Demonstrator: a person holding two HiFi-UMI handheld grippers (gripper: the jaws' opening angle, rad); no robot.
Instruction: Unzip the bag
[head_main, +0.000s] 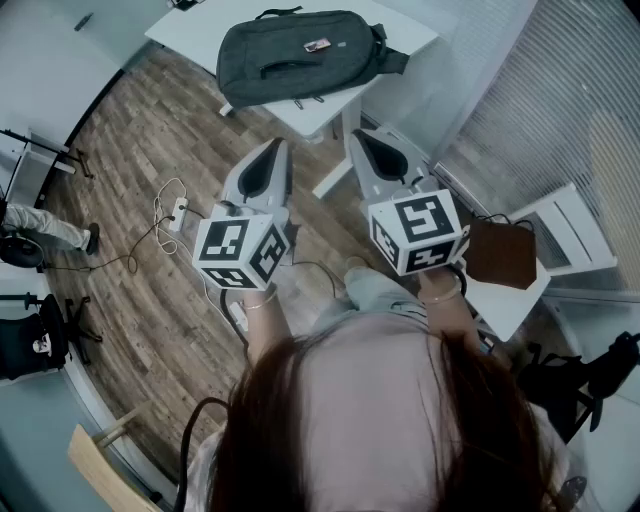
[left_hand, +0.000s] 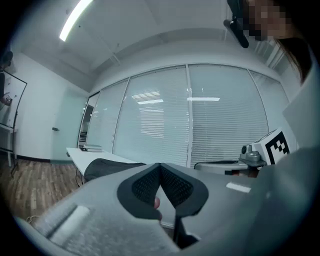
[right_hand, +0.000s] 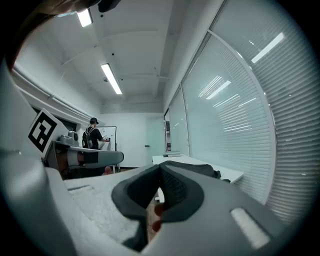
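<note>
The dark grey fabric bag (head_main: 295, 55) lies flat on the white table (head_main: 405, 35), well apart from both grippers. The left gripper (head_main: 277, 150) and right gripper (head_main: 360, 140) are closed on nothing. I think the risk is that closed jaws miss the zipper pull, or that the unheld bag slides when pulled. The bag looks zipped, and its contents are hidden.

Open air runs from the left gripper (head_main: 274, 148) and right gripper (head_main: 359, 136) up to the bag (head_main: 295, 55) at 12 o'clock, over bare wood floor (head_main: 140, 120). The table (head_main: 195, 28) edge and its leg (head_main: 332, 178) sit just beside the right gripper's tip. Blinds (head_main: 530, 110) wall off 2 to 3 o'clock, with a small desk (head_main: 570, 235) at 4. Cables (head_main: 160, 215) lie low on the floor at 9.
</note>
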